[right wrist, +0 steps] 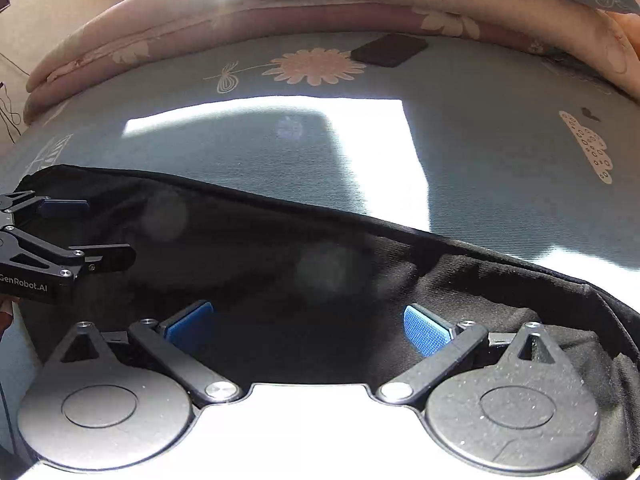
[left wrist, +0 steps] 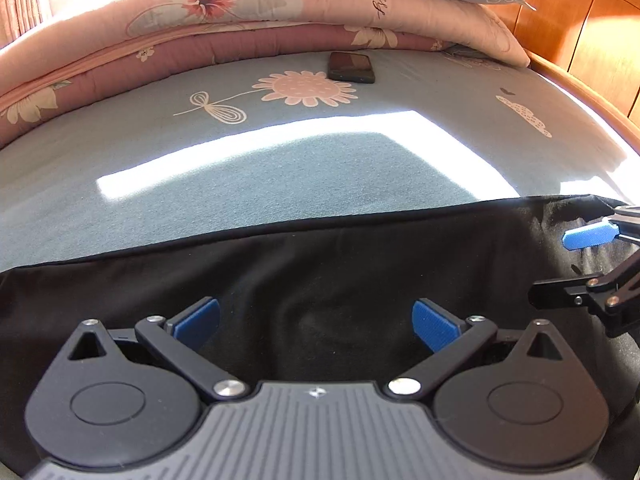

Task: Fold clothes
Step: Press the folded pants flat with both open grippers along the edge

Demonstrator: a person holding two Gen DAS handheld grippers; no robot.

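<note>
Black garment (left wrist: 320, 272) is lying spread flat on the near part of the blue-grey flower-print bedsheet (left wrist: 280, 168), its far edge running straight across both views. Left gripper (left wrist: 316, 324) is hovering over the cloth, jaws spread wide, nothing between the blue pads (left wrist: 434, 326). Right gripper (right wrist: 308, 328) is likewise standing wide open over the fabric, holding nothing. A dark phone (left wrist: 351, 67) is resting near the folded pink floral quilt (left wrist: 240, 12). Sunlight is falling in a bright patch across the sheet.
</note>
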